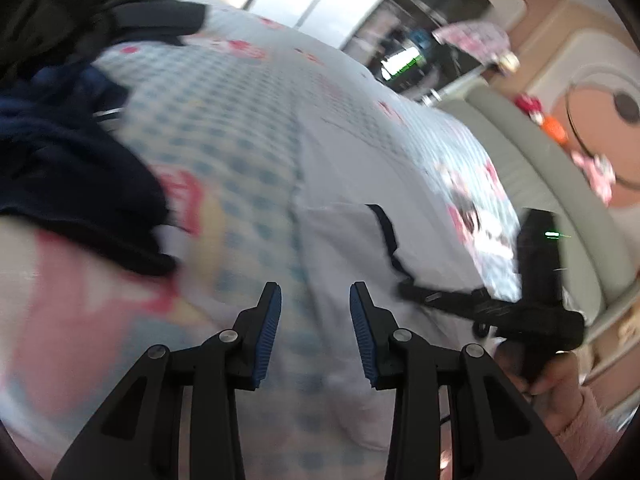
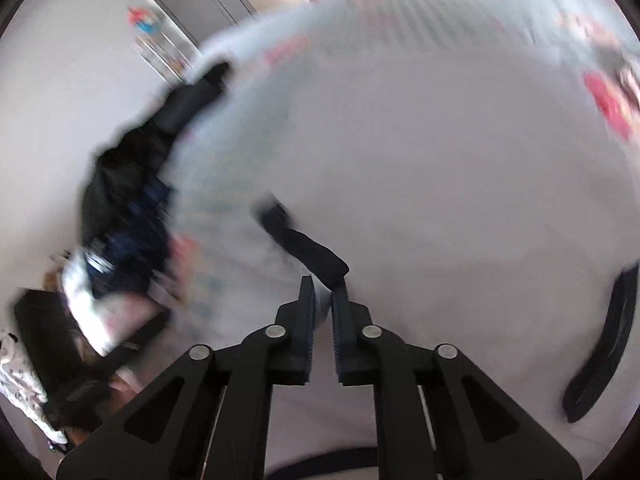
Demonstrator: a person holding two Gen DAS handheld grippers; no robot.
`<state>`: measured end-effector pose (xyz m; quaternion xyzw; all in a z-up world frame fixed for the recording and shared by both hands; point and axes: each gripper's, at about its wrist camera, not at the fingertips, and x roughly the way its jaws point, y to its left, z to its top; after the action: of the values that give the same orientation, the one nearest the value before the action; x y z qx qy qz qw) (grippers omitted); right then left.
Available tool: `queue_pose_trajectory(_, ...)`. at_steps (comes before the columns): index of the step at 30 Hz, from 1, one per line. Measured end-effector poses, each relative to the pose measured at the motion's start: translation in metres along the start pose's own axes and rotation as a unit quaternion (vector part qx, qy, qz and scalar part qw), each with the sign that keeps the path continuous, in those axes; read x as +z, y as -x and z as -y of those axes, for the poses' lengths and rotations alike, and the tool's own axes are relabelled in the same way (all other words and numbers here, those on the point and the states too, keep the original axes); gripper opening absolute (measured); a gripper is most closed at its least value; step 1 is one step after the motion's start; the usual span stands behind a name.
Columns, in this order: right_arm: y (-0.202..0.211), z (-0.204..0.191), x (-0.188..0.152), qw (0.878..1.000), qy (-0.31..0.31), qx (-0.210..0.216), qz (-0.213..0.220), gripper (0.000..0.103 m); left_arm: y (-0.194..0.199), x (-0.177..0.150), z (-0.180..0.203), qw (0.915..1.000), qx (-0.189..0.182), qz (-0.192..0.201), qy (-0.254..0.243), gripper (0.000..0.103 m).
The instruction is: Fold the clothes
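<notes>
A white garment (image 1: 340, 240) with dark trim (image 1: 384, 224) lies spread on a bed with a blue-checked sheet (image 1: 220, 120). My left gripper (image 1: 316, 300) hovers open just over the garment's near part, with nothing between its blue pads. My right gripper (image 1: 408, 292), held by a hand (image 1: 560, 376) in a pink sleeve, reaches the trim from the right. In the right wrist view the white garment (image 2: 440, 200) fills the frame. There the right gripper (image 2: 323, 292) stands nearly closed, pinching a fold of white cloth beside a dark trim band (image 2: 316, 252).
A heap of navy and black clothes (image 1: 60, 160) lies at the left of the bed, also seen as the dark heap (image 2: 124, 200). A grey padded bed edge (image 1: 540, 168) runs along the right. A second dark trim strip (image 2: 604, 344) lies at the right.
</notes>
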<state>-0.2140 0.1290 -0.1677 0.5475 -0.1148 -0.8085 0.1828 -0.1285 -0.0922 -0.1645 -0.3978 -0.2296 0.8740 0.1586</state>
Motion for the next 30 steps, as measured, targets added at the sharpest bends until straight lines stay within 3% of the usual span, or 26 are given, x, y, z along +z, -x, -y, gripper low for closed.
queue_pose_trajectory(1, -0.008, 0.003, -0.005, 1.0, 0.005, -0.01, -0.011, 0.023, -0.002, -0.003, 0.009, 0.9999, 0.001, -0.002, -0.015, 0.037)
queue_pose_trajectory(4, 0.001, 0.001, -0.014, 0.999, 0.022, -0.023, 0.019, 0.024, -0.013, -0.01, 0.022, 0.9981, 0.03, -0.026, -0.048, 0.037)
queue_pose_trajectory(7, 0.024, 0.005, -0.017, 0.998, 0.0, -0.001, 0.068, 0.033, -0.03, -0.024, 0.023, 0.9853, 0.114, -0.089, -0.09, 0.037)
queue_pose_trajectory(11, 0.039, -0.009, -0.017, 0.995, 0.029, -0.01, 0.097, 0.034, -0.007, -0.029, 0.027, 0.987, 0.103, -0.075, -0.098, 0.039)
queue_pose_trajectory(16, 0.022, -0.045, -0.019, 0.99, 0.119, -0.017, 0.08, 0.04, -0.001, -0.022, 0.02, 0.9892, 0.114, -0.05, -0.078, 0.039)
queue_pose_trajectory(18, -0.002, -0.047, -0.021, 0.988, 0.134, -0.052, 0.05, 0.04, 0.005, -0.016, 0.016, 0.991, 0.123, -0.011, -0.052, 0.039)
queue_pose_trajectory(20, -0.009, -0.039, -0.019, 0.99, 0.121, -0.052, 0.05, 0.04, 0.015, -0.01, 0.014, 0.9911, 0.125, 0.026, -0.037, 0.039)
queue_pose_trajectory(22, -0.01, -0.031, -0.015, 0.992, 0.105, -0.042, 0.054, 0.04, 0.01, -0.008, 0.008, 0.9948, 0.097, 0.015, -0.027, 0.039)
queue_pose_trajectory(25, -0.013, -0.03, -0.01, 0.993, 0.101, -0.04, 0.048, 0.04, -0.018, -0.012, 0.012, 0.9935, 0.098, -0.042, -0.04, 0.039)
queue_pose_trajectory(28, -0.024, -0.019, -0.008, 0.992, 0.099, -0.06, 0.049, 0.04, -0.031, -0.027, 0.034, 0.9753, 0.17, -0.084, -0.113, 0.038)
queue_pose_trajectory(30, -0.033, -0.005, 0.0, 0.997, 0.057, -0.037, 0.024, 0.04, -0.029, -0.037, 0.042, 0.9667, 0.198, -0.098, -0.128, 0.038)
